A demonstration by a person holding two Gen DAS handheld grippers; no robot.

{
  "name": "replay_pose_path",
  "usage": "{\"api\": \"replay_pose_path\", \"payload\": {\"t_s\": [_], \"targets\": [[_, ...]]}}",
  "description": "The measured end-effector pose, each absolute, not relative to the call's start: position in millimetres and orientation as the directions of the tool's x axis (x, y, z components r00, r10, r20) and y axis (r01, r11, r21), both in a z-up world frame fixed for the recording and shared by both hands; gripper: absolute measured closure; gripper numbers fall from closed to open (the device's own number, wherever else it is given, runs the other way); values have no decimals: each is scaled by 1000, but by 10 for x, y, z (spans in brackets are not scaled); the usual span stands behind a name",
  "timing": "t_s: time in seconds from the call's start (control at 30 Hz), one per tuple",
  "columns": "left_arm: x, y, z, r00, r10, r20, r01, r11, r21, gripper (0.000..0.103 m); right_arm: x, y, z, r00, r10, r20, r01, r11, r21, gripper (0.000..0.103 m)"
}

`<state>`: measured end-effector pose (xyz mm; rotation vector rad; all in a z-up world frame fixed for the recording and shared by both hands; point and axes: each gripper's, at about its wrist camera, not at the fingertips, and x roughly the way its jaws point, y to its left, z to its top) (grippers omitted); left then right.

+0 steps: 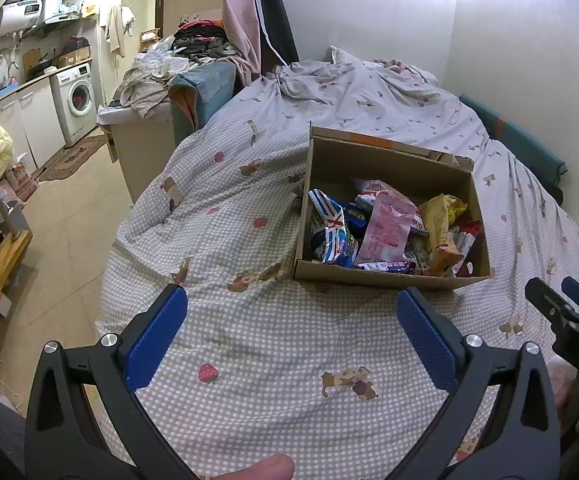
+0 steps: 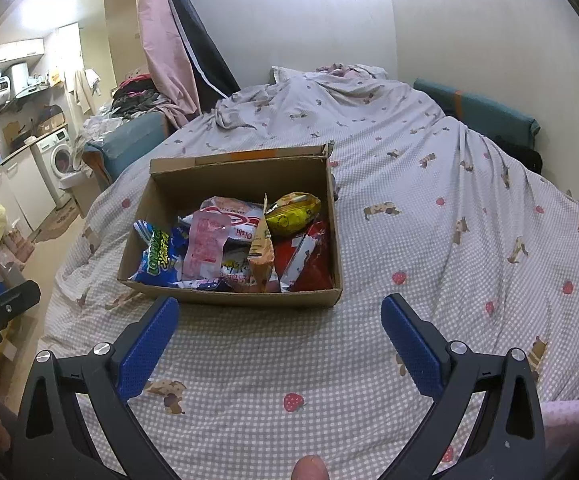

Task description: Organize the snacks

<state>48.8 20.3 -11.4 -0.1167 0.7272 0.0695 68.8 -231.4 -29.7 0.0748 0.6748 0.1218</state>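
Checked bedding covers the bed (image 2: 429, 240), and on it sits one cardboard box (image 2: 233, 176) with every visible snack packet (image 2: 205, 248) piled inside, roughly ten; overlaps blur the count. Two hand-held grippers, left (image 1: 291, 312) and right (image 2: 279, 316), hover before it, jaws wide, holding nothing. That fits either sorting pending or finished. Any pick should pinch one packet's edge.

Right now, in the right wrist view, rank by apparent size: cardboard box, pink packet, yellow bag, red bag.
1. cardboard box
2. red bag
3. pink packet and yellow bag look alike; both are partly hidden, so unranked.
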Motion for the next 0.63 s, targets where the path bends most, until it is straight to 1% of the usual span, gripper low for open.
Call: {"api": "replay_pose_path", "payload": {"t_s": [0.63], "targets": [[462,220,-91,759,12,-651,-93,992,-90,0,659,-2337,-242,779,165,-605,-96,985,145,0]]}}
